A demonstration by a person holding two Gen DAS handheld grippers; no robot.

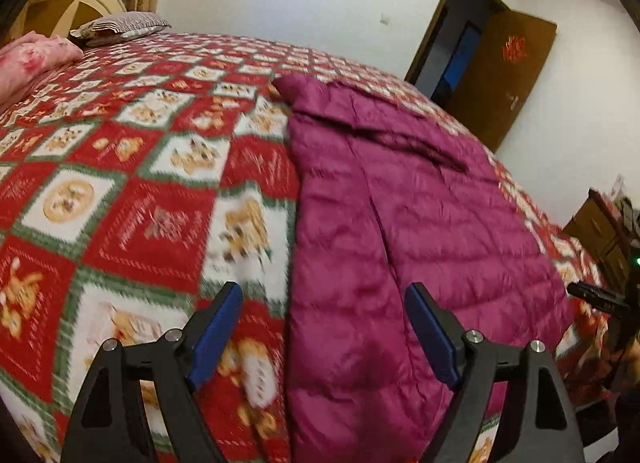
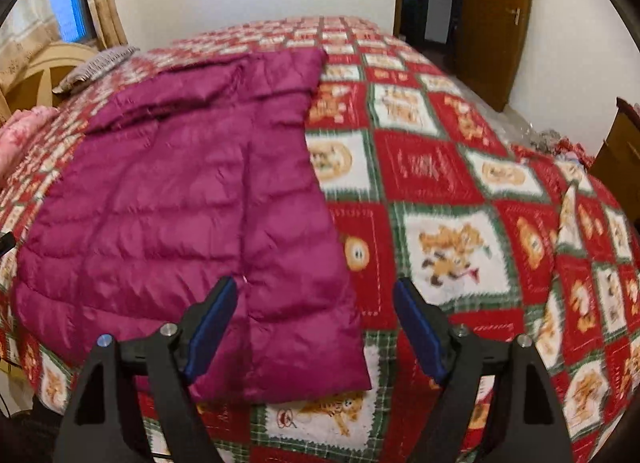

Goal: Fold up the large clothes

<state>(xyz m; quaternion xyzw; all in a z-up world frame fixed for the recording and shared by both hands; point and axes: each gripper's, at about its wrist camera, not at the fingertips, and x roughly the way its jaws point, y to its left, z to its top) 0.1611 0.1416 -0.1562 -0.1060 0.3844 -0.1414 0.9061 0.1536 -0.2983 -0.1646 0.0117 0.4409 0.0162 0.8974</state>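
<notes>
A magenta quilted puffer jacket [image 1: 404, 231] lies flat on a bed with a red, white and green patchwork cover [image 1: 120, 191]. It also shows in the right wrist view [image 2: 192, 199], folded into a long panel with its hem nearest me. My left gripper [image 1: 324, 295] is open and empty above the jacket's near left edge. My right gripper [image 2: 314, 289] is open and empty above the jacket's near right corner. The other gripper shows at the far right of the left wrist view [image 1: 600, 299].
A striped pillow [image 1: 124, 25] and pink bedding [image 1: 36, 57] lie at the head of the bed by a cream headboard [image 1: 68, 3]. A brown door [image 2: 496, 19] stands open beyond the bed. A wooden cabinet [image 2: 620, 151] stands at the right.
</notes>
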